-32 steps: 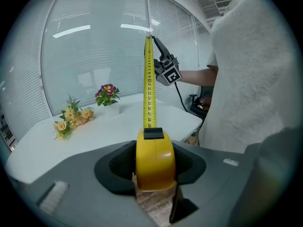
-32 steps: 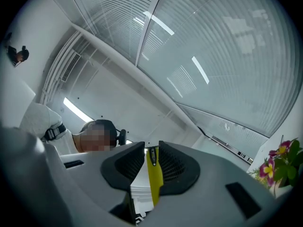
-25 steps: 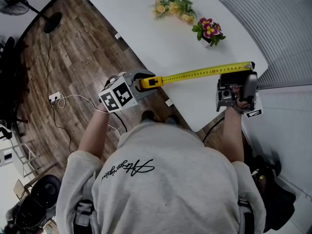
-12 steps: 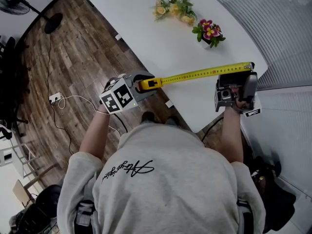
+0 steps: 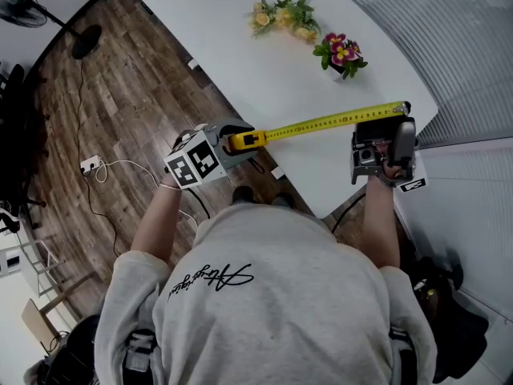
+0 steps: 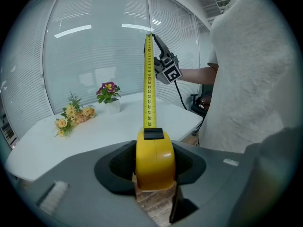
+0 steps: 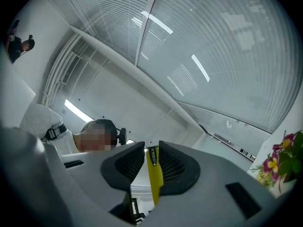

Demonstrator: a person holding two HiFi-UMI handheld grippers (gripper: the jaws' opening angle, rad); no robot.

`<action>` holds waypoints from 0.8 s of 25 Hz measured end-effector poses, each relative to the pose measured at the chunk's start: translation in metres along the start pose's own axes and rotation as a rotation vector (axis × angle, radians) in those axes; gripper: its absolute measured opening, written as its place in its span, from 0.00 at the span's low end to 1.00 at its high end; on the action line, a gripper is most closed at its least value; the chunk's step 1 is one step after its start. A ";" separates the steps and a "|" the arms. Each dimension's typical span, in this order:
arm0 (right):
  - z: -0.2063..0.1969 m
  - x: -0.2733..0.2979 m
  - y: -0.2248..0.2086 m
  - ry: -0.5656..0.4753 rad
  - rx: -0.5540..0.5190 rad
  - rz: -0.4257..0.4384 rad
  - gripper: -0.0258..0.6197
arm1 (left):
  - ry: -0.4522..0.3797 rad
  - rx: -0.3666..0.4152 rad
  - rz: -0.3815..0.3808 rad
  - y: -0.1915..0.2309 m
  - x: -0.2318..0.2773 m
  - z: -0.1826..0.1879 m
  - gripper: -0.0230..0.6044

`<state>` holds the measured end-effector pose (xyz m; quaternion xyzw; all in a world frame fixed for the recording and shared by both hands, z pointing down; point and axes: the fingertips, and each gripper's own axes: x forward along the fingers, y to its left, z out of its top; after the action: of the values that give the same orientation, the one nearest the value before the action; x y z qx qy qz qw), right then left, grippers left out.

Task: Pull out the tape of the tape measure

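Observation:
My left gripper (image 5: 234, 141) is shut on the yellow tape measure case (image 5: 245, 139), which sits between its jaws (image 6: 154, 161) in the left gripper view. The yellow tape (image 5: 333, 121) runs out of the case to the right above the white table (image 5: 240, 54), stretched straight. Its far end lies in my right gripper (image 5: 394, 112), shut on the tape's end (image 7: 154, 171); that gripper points upward. In the left gripper view the tape (image 6: 148, 84) rises straight to the right gripper (image 6: 163, 63).
Yellow flowers (image 5: 282, 13) and a small pot of pink flowers (image 5: 341, 52) lie at the table's far side. Wooden floor (image 5: 104, 95) with a white cable and socket (image 5: 90, 164) lies left. A fan (image 5: 32, 8) stands at top left. Blinds fill the wall.

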<state>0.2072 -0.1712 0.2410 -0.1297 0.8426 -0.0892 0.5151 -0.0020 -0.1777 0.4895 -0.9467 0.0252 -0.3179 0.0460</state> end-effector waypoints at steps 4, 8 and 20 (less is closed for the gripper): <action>-0.006 0.002 0.002 0.007 0.006 0.003 0.18 | -0.013 -0.001 0.000 0.000 -0.001 0.004 0.31; -0.011 0.003 0.003 0.019 0.008 0.003 0.18 | -0.019 -0.004 0.000 -0.002 -0.002 0.005 0.31; -0.037 0.006 0.008 0.055 0.052 0.006 0.18 | -0.066 -0.020 -0.009 -0.011 -0.003 0.017 0.31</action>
<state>0.1707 -0.1650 0.2501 -0.1114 0.8541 -0.1133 0.4953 0.0059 -0.1659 0.4757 -0.9571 0.0226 -0.2865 0.0358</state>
